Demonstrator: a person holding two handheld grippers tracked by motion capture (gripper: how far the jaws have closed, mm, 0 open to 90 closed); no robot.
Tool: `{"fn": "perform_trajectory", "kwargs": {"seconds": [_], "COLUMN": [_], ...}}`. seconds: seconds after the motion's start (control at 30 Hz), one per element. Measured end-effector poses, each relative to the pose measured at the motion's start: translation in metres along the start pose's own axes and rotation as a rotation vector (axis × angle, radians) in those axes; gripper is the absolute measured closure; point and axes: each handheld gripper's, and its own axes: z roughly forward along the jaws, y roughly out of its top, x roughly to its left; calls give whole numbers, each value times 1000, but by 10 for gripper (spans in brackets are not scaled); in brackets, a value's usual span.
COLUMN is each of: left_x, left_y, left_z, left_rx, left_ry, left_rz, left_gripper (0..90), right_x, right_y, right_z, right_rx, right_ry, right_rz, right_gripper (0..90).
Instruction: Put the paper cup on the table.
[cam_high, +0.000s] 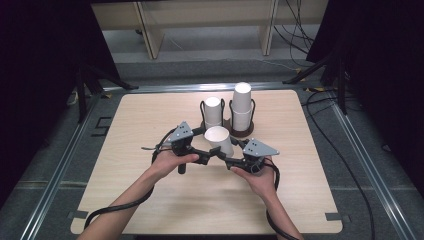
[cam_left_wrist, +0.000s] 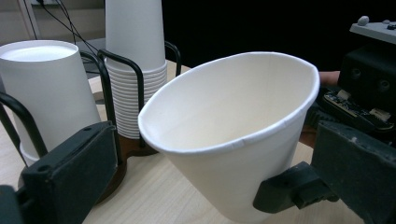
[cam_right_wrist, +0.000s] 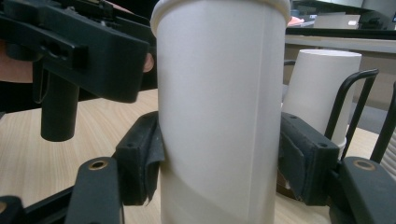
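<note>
White paper cup (cam_right_wrist: 219, 112) clamped upright between right claw (cam_right_wrist: 222, 158) pads.

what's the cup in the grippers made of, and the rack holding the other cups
The held cup looks like thin white paper with a matte finish: it has a rolled rim, a side seam, and its mouth is squeezed oval. The rack seems to be bent black wire, likely coated metal, slightly glossy, standing on a dark round base whose material I cannot tell.
</note>
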Motion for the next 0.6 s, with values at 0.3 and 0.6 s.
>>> {"fn": "perform_trajectory", "kwargs": {"seconds": [0.3, 0.6], "left_x": [-1, -2], "left_y": [0, 2], "left_z": [9, 16], "left_rx": [16, 12], "left_ry": [-10, -28], "left_rz": [-16, -27], "left_gripper": [0, 6], "right_x": [1, 1], "right_y": [1, 1], "right_z": [0, 1], "right_rx": [12, 4], "right_ry": [13, 3], "right_rz": [-7, -23], "right_gripper": [364, 363]}}
